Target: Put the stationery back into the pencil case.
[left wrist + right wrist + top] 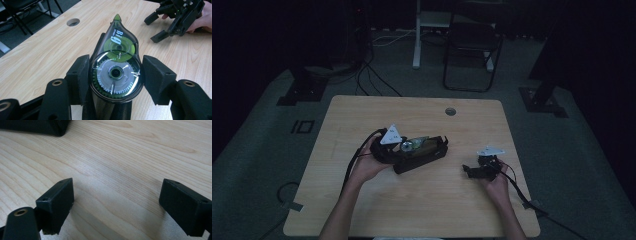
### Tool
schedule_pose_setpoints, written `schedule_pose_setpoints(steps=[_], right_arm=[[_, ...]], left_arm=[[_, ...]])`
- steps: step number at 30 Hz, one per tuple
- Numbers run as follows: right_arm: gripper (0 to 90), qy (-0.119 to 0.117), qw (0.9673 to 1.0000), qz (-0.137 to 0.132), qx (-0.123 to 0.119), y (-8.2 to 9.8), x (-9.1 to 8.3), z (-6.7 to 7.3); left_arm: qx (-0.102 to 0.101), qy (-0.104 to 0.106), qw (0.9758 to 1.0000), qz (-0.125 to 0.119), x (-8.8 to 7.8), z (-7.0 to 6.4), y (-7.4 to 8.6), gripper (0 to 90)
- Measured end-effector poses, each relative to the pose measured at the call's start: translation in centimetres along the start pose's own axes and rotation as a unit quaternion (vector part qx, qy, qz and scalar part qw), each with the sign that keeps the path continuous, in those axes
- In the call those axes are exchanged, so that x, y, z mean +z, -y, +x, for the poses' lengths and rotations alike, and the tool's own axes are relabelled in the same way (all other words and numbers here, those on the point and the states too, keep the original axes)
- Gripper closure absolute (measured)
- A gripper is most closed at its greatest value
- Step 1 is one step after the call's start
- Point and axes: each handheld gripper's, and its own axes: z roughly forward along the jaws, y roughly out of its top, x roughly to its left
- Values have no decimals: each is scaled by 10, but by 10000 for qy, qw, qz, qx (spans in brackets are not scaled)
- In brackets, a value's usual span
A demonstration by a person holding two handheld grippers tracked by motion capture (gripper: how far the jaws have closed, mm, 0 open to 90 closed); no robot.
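High view first: a pale wooden table [362,120] with rounded corners and a round cable hole [450,111] near its far edge carries a black pouch-like case [422,156] at about its middle. The left gripper [404,146], with its grey three-cornered plate on top, holds a correction tape dispenser [413,144] over that case, and the right gripper [473,172] sits low over the wood toward the right edge, well apart from the case. Left gripper view: the dispenser [117,72] is teardrop-shaped, of dark see-through plastic, glossy, with a silvery printed reel at the wide end, a smaller green reel beyond it and a green tip pointing away toward the far edge; the two matte black pads [80,77] pinch its round wide end from both sides. Farther off, the right gripper [156,28] is held by a hand. Right gripper view: the blocky black jaws stand spread wide over bare, fine-grained wood, nothing between them, and a corner of the woven black case [37,126] shows at the top.
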Motion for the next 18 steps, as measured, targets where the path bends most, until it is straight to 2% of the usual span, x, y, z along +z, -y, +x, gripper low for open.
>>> schedule_pose_setpoints(steps=[18], right_arm=[[125, -1, 10000, -1, -2, 0, 0, 0]], left_arm=[[-24, -45, 10000, 45, 6, 2, 0, 417]])
